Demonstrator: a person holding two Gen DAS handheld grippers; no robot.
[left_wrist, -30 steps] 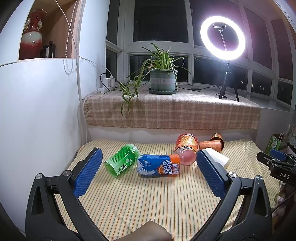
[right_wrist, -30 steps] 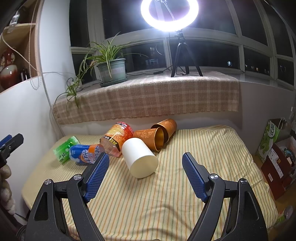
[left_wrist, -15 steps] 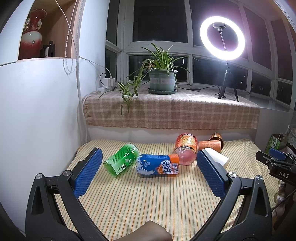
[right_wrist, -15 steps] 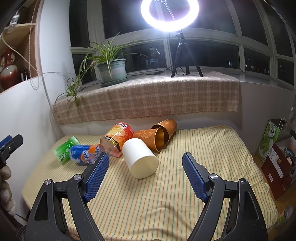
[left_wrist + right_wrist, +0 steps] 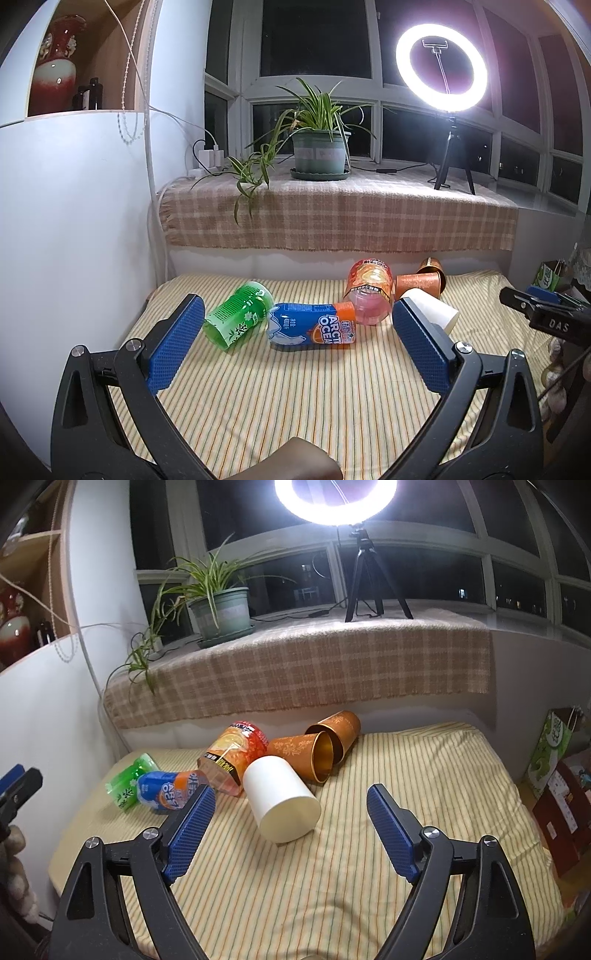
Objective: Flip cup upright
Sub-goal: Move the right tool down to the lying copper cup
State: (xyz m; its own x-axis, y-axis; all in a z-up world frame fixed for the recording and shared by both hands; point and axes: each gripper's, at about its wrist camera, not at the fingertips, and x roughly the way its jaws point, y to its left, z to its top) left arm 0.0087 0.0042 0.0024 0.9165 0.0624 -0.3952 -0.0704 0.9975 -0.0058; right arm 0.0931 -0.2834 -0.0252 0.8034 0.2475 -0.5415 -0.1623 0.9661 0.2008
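Observation:
Several cups lie on their sides on the striped table cloth [image 5: 332, 878]. A white cup [image 5: 282, 799] lies nearest my right gripper [image 5: 291, 829], which is open and empty just in front of it. Behind it lie two copper cups [image 5: 301, 753], an orange-label cup [image 5: 234, 757], a blue-orange cup [image 5: 168, 792] and a green cup [image 5: 129, 781]. My left gripper [image 5: 295, 341] is open and empty, facing the blue-orange cup [image 5: 312, 325] and the green cup [image 5: 236, 314]. The white cup [image 5: 430, 308] is partly hidden behind its right finger.
A cloth-covered window ledge [image 5: 332, 218] behind the table holds a potted plant [image 5: 319, 147] and a ring light on a tripod [image 5: 441, 70]. A white cabinet [image 5: 74, 221] stands at the left. Boxes [image 5: 561, 794] sit on the floor at the right.
My right gripper has moved slightly closer to the white cup. The left gripper has barely moved. No cup has moved.

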